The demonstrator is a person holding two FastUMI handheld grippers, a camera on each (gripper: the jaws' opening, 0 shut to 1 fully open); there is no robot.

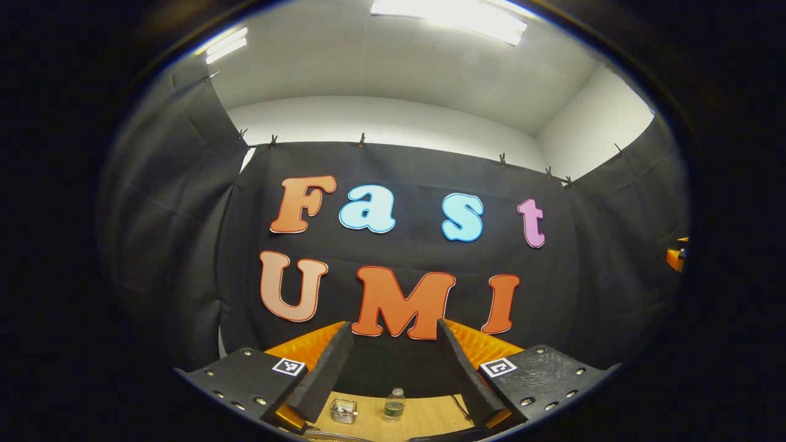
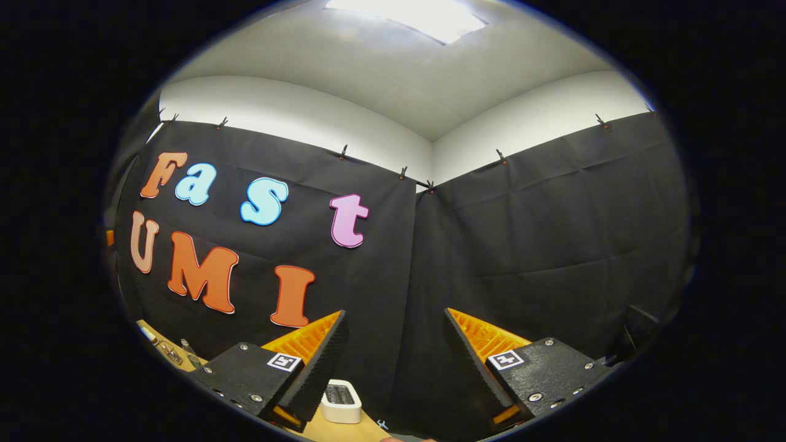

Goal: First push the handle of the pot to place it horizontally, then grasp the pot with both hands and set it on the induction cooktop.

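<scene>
My left gripper (image 1: 394,328) is open, held high and aimed at the black cloth wall, with nothing between its fingers. Below its fingers lies a strip of wooden table (image 1: 424,417). A thin metallic curved edge (image 1: 334,434) shows at the very bottom; I cannot tell what it is. My right gripper (image 2: 396,314) is open too, pointing at the booth's corner, its fingers holding nothing. A small orange part (image 1: 675,258) at the far right edge of the left gripper view may be the other gripper.
On the table stand a small clear glass container (image 1: 344,410) and a small clear bottle (image 1: 394,404), with a dark cable (image 1: 457,405) beside them. A white box-shaped device (image 2: 341,400) sits on the table by the wall. The table's far end (image 2: 150,331) holds small glass items.
</scene>
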